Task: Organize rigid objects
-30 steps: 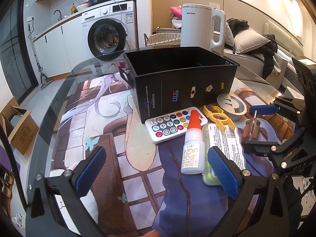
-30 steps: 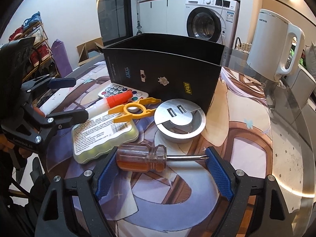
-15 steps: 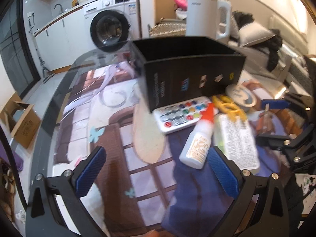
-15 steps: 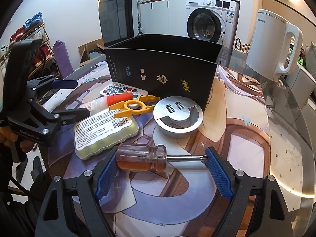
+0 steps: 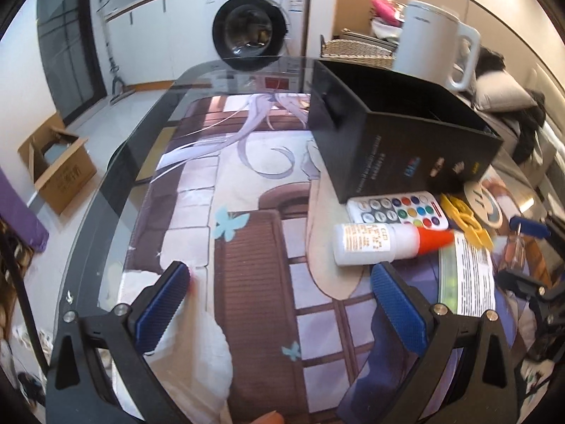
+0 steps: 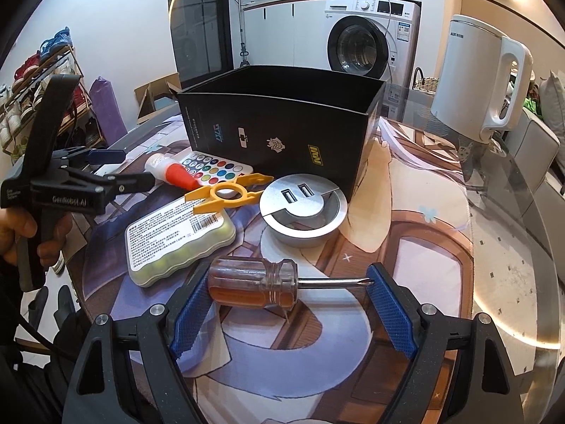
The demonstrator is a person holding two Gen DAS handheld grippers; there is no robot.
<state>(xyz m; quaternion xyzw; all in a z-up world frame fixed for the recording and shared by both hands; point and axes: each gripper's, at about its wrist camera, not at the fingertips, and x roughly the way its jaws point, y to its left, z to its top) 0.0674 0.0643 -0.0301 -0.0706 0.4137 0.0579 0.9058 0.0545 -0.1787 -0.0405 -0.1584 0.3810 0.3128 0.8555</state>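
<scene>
An open black box (image 6: pixel 282 134) stands on the printed mat, also in the left wrist view (image 5: pixel 399 134). In front of it lie a glue bottle with a red cap (image 5: pixel 385 240), a white remote with coloured buttons (image 5: pixel 399 210), a yellow plastic tool (image 6: pixel 229 196), a round silver USB hub (image 6: pixel 303 208), a labelled green pack (image 6: pixel 180 236) and an amber-handled screwdriver (image 6: pixel 261 282). My right gripper (image 6: pixel 289 311) is open, with the screwdriver lying crosswise between its blue pads. My left gripper (image 5: pixel 279 311) is open and empty, left of the glue bottle; it also shows in the right wrist view (image 6: pixel 116 169).
A white electric kettle (image 6: pixel 483 81) stands on the glass table to the right of the box. The table's rounded glass edge (image 5: pixel 116 176) runs along the left. A washing machine (image 6: pixel 367 39) and a cardboard box (image 5: pixel 60 166) are on the floor beyond.
The glue bottle has gone from upright to lying on its side, cap pointing right. My left gripper has swung leftwards, away from the items. My right gripper stays around the screwdriver.
</scene>
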